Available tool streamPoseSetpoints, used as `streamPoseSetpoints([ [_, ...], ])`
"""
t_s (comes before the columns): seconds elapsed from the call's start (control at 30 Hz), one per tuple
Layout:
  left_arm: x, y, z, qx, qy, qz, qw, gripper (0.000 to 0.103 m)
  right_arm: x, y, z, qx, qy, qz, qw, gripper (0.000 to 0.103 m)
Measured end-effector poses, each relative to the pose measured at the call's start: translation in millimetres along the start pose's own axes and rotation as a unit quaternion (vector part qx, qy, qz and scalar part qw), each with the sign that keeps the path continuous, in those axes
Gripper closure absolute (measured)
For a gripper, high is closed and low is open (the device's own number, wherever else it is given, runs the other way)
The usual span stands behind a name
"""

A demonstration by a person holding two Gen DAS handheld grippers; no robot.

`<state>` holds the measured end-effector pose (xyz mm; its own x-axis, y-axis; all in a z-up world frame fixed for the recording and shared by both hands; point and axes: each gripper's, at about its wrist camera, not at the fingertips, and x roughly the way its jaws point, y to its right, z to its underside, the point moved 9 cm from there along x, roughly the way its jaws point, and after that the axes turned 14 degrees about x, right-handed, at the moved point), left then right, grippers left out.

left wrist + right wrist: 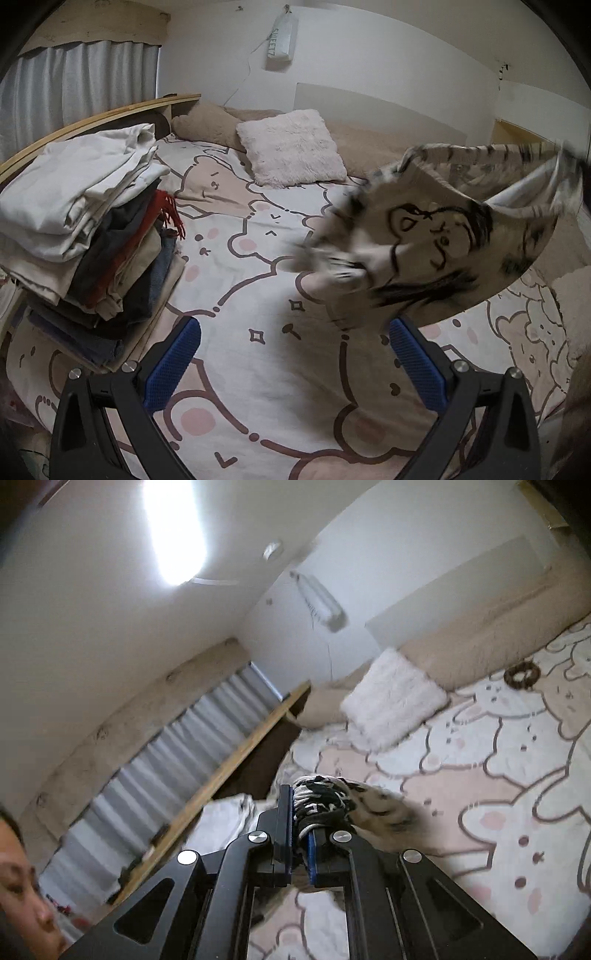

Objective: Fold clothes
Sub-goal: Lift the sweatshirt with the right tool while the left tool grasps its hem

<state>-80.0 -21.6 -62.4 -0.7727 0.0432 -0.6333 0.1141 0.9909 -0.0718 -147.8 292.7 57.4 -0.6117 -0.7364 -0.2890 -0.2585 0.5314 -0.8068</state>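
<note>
Gripping a bunched edge of the garment (325,797) so it hangs clear above the bed (258,295) for spreading, the right claw (299,834) is clamped, while the left claw (295,354) gapes empty beside the stack (88,229).

Patterned garment (436,236) motion-blurred, its right edge smeared, clothes stack (85,236) cut off left
</note>
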Motion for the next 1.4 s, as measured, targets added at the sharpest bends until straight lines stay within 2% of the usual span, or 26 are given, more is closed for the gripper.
streamPoseSetpoints([
  [0.13,11.1,6.3,18.6,0.011,-0.021,0.013,0.9996,0.0,15.7,96.3,55.4,0.059,-0.054,0.108,0.991,0.096],
  [0.23,22.6,18.8,36.4,0.03,-0.043,0.026,0.9983,0.0,24.5,175.8,101.2,0.108,-0.083,0.194,0.972,0.096],
  [0.3,31.1,31.9,49.4,0.047,-0.06,0.036,0.9965,0.0,22.4,217.5,131.6,0.138,-0.104,0.235,0.956,0.096],
  [0.4,42.5,62.4,70.4,0.074,-0.084,0.063,0.9917,0.002,12.1,258.0,168.7,0.19,-0.121,0.257,0.94,0.096],
  [0.47,49.6,83.9,84.4,0.093,-0.101,0.083,0.9871,0.01,9.5,263.4,173.4,0.195,-0.118,0.256,0.939,0.096],
  [0.5,52.3,98.8,91.5,0.106,-0.111,0.095,0.9835,0.018,8.4,265.5,175.3,0.198,-0.116,0.255,0.939,0.096],
  [0.63,58.9,152.5,122.3,0.152,-0.139,0.151,0.9668,0.02,4.1,265.5,171.2,0.188,-0.113,0.244,0.945,0.096],
  [0.73,58.3,200.0,150.0,0.214,-0.149,0.189,0.9466,0.02,5.4,267.0,169.3,0.179,-0.119,0.235,0.948,0.096],
  [0.8,61.4,219.0,166.0,0.25,-0.159,0.189,0.9362,0.02,8.0,270.2,169.4,0.175,-0.124,0.23,0.949,0.096],
  [0.87,67.5,226.5,177.7,0.269,-0.172,0.178,0.9308,0.02,10.5,270.7,169.3,0.171,-0.128,0.225,0.951,0.096],
  [0.93,79.7,231.7,190.9,0.276,-0.193,0.156,0.9285,0.03,12.5,271.4,169.5,0.169,-0.131,0.22,0.952,0.096],
  [0.97,84.3,230.3,194.4,0.273,-0.202,0.146,0.9294,0.034,13.0,271.1,169.3,0.169,-0.131,0.218,0.952,0.096],
  [1.0,88.0,227.8,196.3,0.267,-0.208,0.139,0.9307,0.042,13.5,270.8,168.9,0.168,-0.131,0.217,0.953,0.096],
  [1.07,92.6,222.1,195.8,0.255,-0.215,0.13,0.9339,0.047,12.9,269.3,168.0,0.162,-0.128,0.218,0.954,0.096],
  [1.1,94.1,219.1,194.3,0.248,-0.216,0.127,0.9356,0.057,12.5,268.6,167.5,0.158,-0.126,0.22,0.954,0.096],
  [1.13,95.4,214.5,191.6,0.24,-0.217,0.122,0.9382,0.072,12.1,267.8,167.1,0.155,-0.125,0.221,0.955,0.096],
  [1.23,96.9,182.5,168.4,0.188,-0.206,0.094,0.9558,0.077,9.1,261.2,163.7,0.122,-0.11,0.243,0.956,0.096],
  [1.4,84.9,127.6,109.1,0.123,-0.139,0.047,0.9815,0.08,14.2,224.0,162.4,0.029,-0.1,0.267,0.958,0.096],
])
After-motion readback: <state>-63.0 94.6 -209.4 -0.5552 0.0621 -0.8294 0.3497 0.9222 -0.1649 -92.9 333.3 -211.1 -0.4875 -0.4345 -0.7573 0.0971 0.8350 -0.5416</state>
